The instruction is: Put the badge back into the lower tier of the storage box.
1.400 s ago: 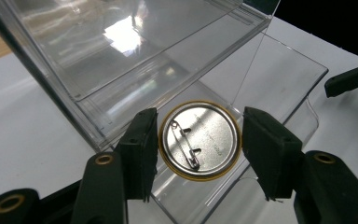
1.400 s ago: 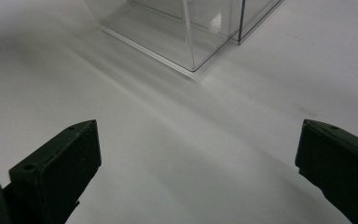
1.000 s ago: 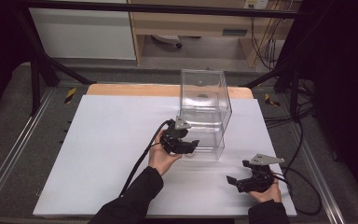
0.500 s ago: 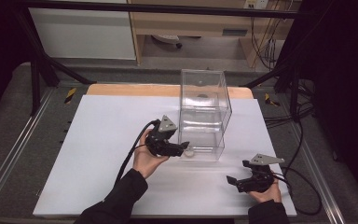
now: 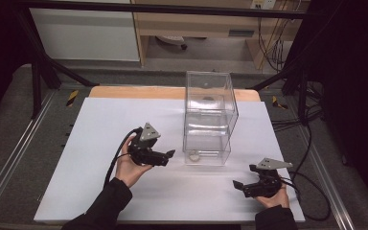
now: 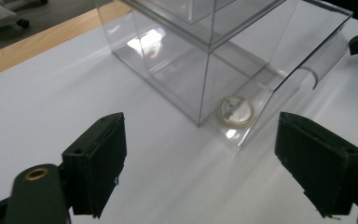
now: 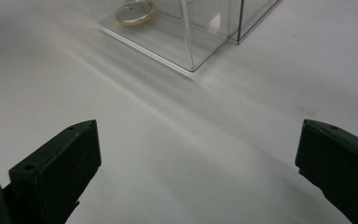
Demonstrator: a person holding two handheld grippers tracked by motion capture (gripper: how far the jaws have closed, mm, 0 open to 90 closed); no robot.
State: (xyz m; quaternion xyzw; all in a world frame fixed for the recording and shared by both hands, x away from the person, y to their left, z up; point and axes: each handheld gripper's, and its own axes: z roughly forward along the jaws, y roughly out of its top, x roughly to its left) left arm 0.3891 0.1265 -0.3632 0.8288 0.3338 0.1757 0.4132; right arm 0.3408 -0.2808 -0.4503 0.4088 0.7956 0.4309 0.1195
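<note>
Small round tape ring (image 6: pixel 235 111) lies inside clear plastic box (image 5: pixel 210 115); both tongs gape empty.

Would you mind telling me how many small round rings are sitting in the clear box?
2 that I can make out. One ring lies on the open front tray at the bottom of the clear box; another sits higher, toward the back. Reflections may hide more.

Tall clear plastic box (image 5: pixel 209 117): glossy, see-through walls, bright glare on panels. Small round pale ring (image 6: pixel 235 111) in bottom compartment: translucent rim, shiny. White table sheet (image 5: pixel 100 139): smooth, matt, faint sheen. Light wood strip (image 5: pixel 134 92) at far edge: matt. Black gripper pads (image 6: pixel 100 163): matt plastic, brass-coloured insert. Grey three-cornered plate (image 5: pixel 148 131): dull metal look.
</note>
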